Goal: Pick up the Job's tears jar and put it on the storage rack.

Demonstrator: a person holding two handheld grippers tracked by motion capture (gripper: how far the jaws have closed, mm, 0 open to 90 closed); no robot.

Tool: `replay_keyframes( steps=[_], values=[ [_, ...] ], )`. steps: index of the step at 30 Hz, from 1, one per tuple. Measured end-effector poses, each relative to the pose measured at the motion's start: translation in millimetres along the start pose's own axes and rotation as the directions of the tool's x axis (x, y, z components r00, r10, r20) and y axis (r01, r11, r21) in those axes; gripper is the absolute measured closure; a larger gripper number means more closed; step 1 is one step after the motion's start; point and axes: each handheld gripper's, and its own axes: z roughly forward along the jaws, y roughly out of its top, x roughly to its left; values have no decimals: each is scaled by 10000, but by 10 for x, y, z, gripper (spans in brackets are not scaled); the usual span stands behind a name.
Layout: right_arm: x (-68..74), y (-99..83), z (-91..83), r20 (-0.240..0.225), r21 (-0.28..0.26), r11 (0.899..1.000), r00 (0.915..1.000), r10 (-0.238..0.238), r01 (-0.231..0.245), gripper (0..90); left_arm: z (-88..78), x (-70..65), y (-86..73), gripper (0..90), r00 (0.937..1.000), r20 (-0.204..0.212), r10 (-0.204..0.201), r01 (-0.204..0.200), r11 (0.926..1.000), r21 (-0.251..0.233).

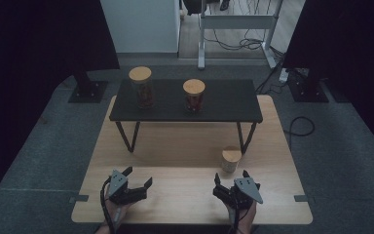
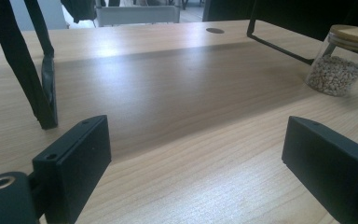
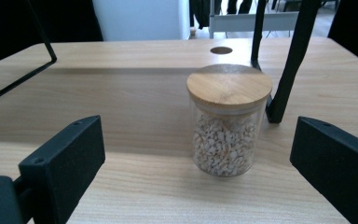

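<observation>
While both jaw pairs stand spread and empty, nothing is grasped yet. Surface (image 1: 185, 146): bare wood ahead, near edge close behind hands. Shelf (image 1: 185, 100) carries two jars; its leg (image 3: 289, 60) crowds the target. Right hand-held gripper (image 1: 233, 181) faces small jar (image 3: 228, 123); left hand-held gripper (image 1: 137, 176) idle.

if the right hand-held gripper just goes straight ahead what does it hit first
Most likely the small glass jar with the wooden lid, standing on the table between the open jaws' line of travel; the right hand-held gripper has nothing nearer ahead.
</observation>
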Motion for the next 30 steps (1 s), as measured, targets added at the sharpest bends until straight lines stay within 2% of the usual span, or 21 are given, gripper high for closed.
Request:
replay_keyframes(
  steps=[16, 30],
  values=[
    [-19, 49, 125, -148, 736, 9973, 9999, -50, 61, 24, 11, 6, -3, 75, 10000, -11, 37, -37, 10000, 39],
    [-43, 65, 231, -60, 986, 9951, 10000, -4, 10, 15, 12, 5, -1, 75, 10000, -58, 62, -62, 10000, 60]
  ],
)
